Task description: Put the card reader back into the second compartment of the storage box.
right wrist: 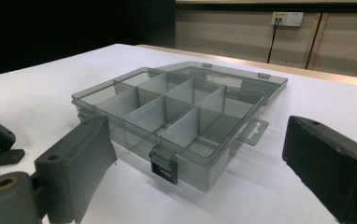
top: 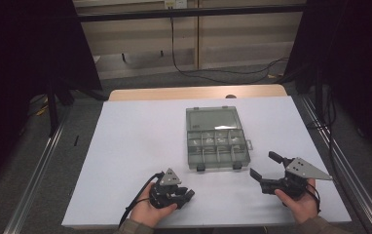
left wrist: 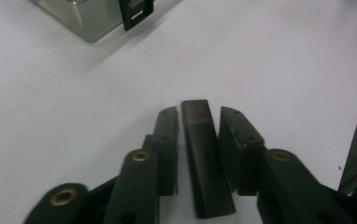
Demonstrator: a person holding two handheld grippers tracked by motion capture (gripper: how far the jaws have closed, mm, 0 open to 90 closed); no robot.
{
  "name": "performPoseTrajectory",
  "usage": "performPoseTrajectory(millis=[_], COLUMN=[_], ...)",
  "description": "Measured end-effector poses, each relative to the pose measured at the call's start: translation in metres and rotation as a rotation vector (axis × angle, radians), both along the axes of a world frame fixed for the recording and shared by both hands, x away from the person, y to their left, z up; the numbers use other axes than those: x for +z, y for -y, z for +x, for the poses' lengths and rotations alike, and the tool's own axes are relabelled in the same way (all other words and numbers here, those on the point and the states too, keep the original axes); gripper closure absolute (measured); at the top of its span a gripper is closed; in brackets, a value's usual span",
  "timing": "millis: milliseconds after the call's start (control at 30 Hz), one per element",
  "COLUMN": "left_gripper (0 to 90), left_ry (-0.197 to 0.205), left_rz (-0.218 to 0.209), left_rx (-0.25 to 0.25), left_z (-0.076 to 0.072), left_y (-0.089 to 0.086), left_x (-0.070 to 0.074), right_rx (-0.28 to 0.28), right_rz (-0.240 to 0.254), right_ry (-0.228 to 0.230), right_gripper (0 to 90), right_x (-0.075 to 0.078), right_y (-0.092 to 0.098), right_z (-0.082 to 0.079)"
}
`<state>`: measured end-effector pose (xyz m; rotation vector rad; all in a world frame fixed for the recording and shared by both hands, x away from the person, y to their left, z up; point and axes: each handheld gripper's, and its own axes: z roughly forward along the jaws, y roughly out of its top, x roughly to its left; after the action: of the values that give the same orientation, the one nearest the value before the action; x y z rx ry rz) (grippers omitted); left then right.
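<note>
High view: dim overall, soft and grainy, colours washed out. White table [top: 140, 146] is the brightest area; both side edges fall to near black. Faint, diffuse shadows under the box [top: 217, 141], so light looks overhead and spread out. Left gripper view: table slightly overexposed, mild bluish cast, near jaws soft, box corner [left wrist: 81, 16] at top blurry with a soft shadow below it. Right gripper view: sharpest of the three, box [right wrist: 176, 112] in focus, near jaws blurred, upper left black, faint sheen on the clear plastic.
</note>
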<state>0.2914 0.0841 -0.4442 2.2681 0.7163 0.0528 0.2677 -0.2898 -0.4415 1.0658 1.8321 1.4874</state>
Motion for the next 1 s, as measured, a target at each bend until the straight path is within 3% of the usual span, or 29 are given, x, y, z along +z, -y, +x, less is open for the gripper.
performPoseTrajectory(millis=[167, 267, 367, 533, 833, 1000], left_gripper=[73.8, 73.7, 73.5, 73.0, 70.1, 73.3], left_ry=[0.011, 0.003, 0.024, 0.005, 0.022, 0.029], left_rz=[0.025, 0.015, 0.016, -0.016, 0.006, 0.024], left_rx=[-0.001, -0.002, -0.002, 0.016, 0.042, 0.053], left_z=[-0.0009, 0.0014, -0.0001, 0.0008, -0.0020, -0.0045], left_y=[0.0031, 0.0032, 0.0040, 0.0009, -0.0017, -0.0003], left_x=[0.0011, 0.0007, -0.0002, -0.0017, -0.0006, -0.0008], right_rx=[0.002, 0.002, 0.008, 0.010, 0.014, 0.012], right_rz=[-0.002, -0.002, 0.002, -0.001, -0.001, 0.000], right_ry=[0.001, 0.003, 0.002, 0.002, -0.003, -0.003], right_gripper=[7.9, 8.0, 8.1, 8.1, 8.2, 8.3], right_x=[0.0003, 0.0005, 0.0004, 0.0003, -0.0003, -0.0002], right_y=[-0.0007, -0.0007, -0.0011, -0.0008, -0.0009, -0.0001], right_z=[-0.0001, 0.0003, 0.0003, 0.0004, 0.0011, 0.0007])
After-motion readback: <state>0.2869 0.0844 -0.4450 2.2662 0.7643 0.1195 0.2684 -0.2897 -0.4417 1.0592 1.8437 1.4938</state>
